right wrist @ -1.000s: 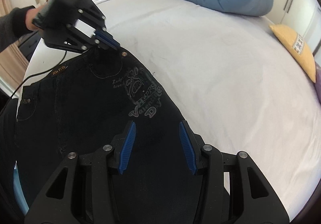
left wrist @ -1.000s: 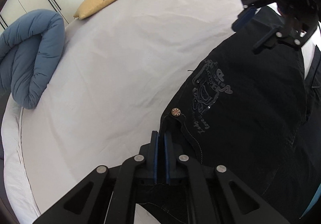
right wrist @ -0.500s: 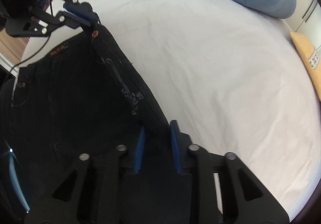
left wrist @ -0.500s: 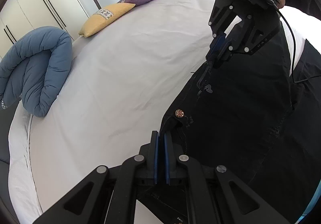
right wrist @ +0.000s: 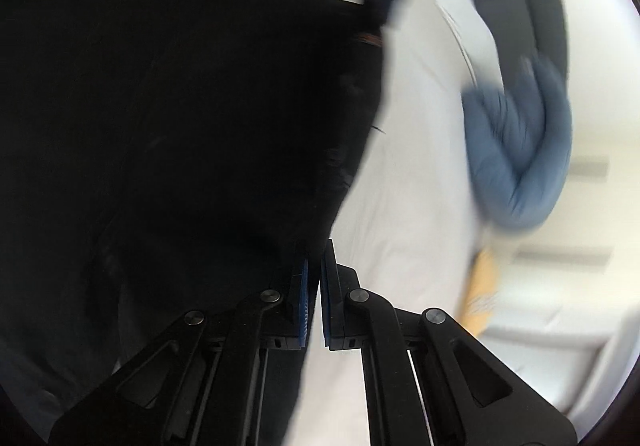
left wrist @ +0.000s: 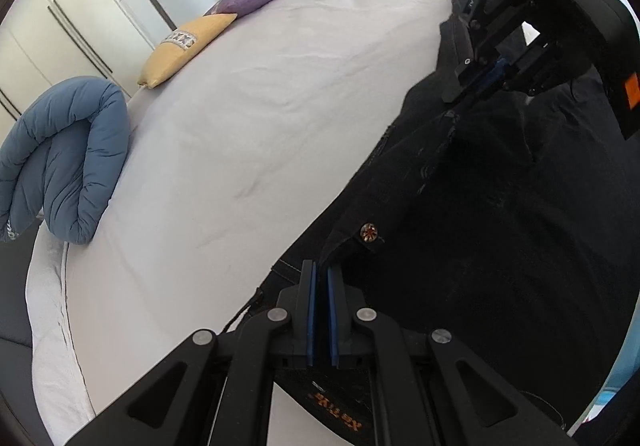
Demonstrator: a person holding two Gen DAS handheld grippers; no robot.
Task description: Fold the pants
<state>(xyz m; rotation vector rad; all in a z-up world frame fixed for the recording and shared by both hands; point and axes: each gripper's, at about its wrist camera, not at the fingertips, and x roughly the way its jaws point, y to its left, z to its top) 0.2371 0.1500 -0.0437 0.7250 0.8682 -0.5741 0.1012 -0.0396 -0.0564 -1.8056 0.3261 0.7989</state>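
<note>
- The black pants (left wrist: 500, 266) are lying along the edge of the white bed (left wrist: 260, 106), with the waistband end being lifted; I judge this is meant to carry one side over the other for a lengthwise fold.
- The left tool (left wrist: 320, 278) is pinching the waistband edge just beside the metal button (left wrist: 369, 233), its jaws nearly together on the cloth, and is pointing steeply down at the bed.
- The right tool (right wrist: 314, 274) is gripping the pants' outer edge farther along the leg; its jaws have just been closing and are now clamped narrow on the fabric. In the left wrist view it is reaching in from above, rolled onto its side.
- The blue duvet (left wrist: 60, 166) and the yellow pillow (left wrist: 188, 42) are lying well apart from the pants.
</note>
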